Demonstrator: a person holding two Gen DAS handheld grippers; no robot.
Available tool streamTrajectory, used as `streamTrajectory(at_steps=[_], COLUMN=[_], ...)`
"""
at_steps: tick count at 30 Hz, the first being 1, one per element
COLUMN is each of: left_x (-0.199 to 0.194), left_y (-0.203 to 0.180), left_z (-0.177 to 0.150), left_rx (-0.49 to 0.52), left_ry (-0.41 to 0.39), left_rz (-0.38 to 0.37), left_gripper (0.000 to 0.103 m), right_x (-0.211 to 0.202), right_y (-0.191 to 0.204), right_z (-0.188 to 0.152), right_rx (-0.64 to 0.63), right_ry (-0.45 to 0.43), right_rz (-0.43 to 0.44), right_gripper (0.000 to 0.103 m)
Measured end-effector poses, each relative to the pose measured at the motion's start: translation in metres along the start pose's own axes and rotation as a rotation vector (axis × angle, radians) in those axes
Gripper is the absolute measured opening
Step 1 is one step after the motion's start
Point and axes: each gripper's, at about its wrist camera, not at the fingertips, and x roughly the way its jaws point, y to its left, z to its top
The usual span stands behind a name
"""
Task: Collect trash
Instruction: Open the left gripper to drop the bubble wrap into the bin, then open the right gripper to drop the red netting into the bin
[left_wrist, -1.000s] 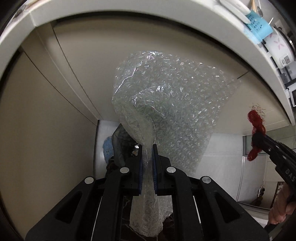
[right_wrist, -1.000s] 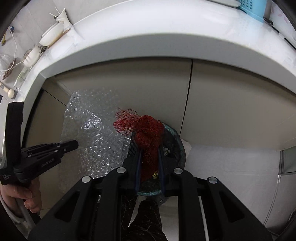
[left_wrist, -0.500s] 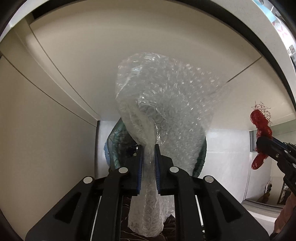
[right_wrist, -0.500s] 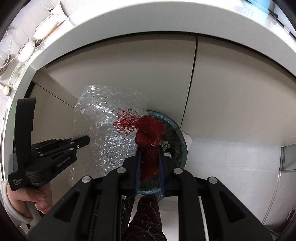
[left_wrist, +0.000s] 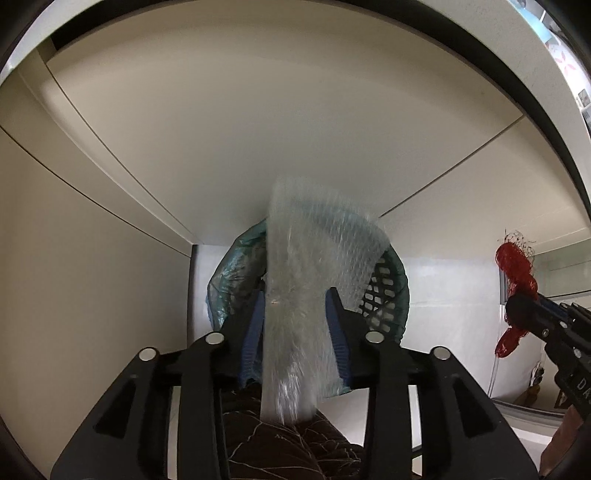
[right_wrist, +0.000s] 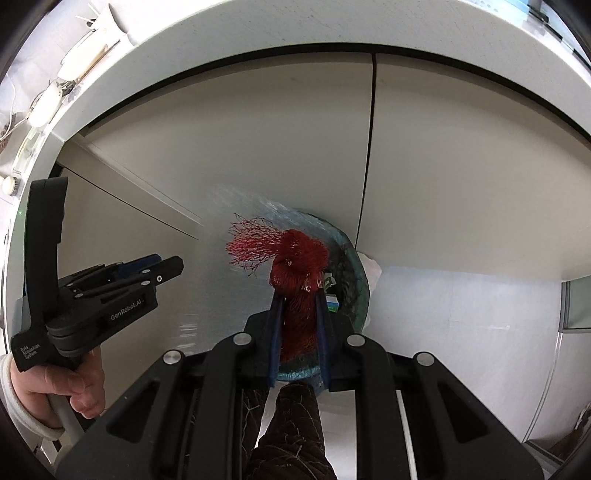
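Observation:
My left gripper (left_wrist: 295, 299) is open; a blurred sheet of bubble wrap (left_wrist: 314, 266) falls between its fingers, over a black mesh trash basket lined with a teal bag (left_wrist: 391, 280). My right gripper (right_wrist: 298, 295) is shut on a red mesh net bag (right_wrist: 295, 258) and holds it above the same basket (right_wrist: 351, 266). The left gripper shows in the right wrist view (right_wrist: 162, 269) at the left, with the bubble wrap (right_wrist: 221, 258) a faint blur beside it. The right gripper shows in the left wrist view (left_wrist: 517, 310) with the red net (left_wrist: 513, 262).
Beige cabinet doors (left_wrist: 258, 129) stand behind the basket under a white countertop edge (right_wrist: 258, 33). White floor (right_wrist: 461, 314) lies to the right. A dark patterned trouser leg (right_wrist: 291, 435) is below the grippers.
My left gripper has opened and let go of the bubble wrap, which is dropping toward the basket. Both grippers have moved lower, closer to the basket. The right still holds the red net.

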Motion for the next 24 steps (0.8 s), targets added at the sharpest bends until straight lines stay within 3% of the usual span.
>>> streamTrajectory(at_steps=[5, 7, 10, 18, 24], left_x=[-0.015, -0.025, -0.041, -0.055, -0.059], left_y=[0.002, 0.006, 0.011, 0.030, 0.043], left_z=[0.001, 0.000, -0.003, -0.001, -0.005], left_rx=[0.000, 0.007, 0.008, -0.015, -0.017], left_ry=[-0.045, -0.071, -0.097, -0.109, -0.094], left_rz=[-0.004, 0.004, -0.010, 0.006, 0.028], left_gripper=[0.065, 0.085, 0.097, 0.097, 0.097], right_x=[-0.004, -0.003, 0.003, 0.030, 0.047], right_y=[0.001, 0.004, 0.014, 0.044, 0.051], right_z=[0.000, 0.002, 0.005, 0.011, 0.016], right_rx=[-0.010, -0.017, -0.036, -0.114, -0.130], right_ry=[-0.006, -0.008, -0.005, 0.039, 0.060], right_rz=[0.005, 0.014, 0.025, 0.041, 0.022], right_gripper=[0.015, 0.016, 0.016, 0.017, 0.025])
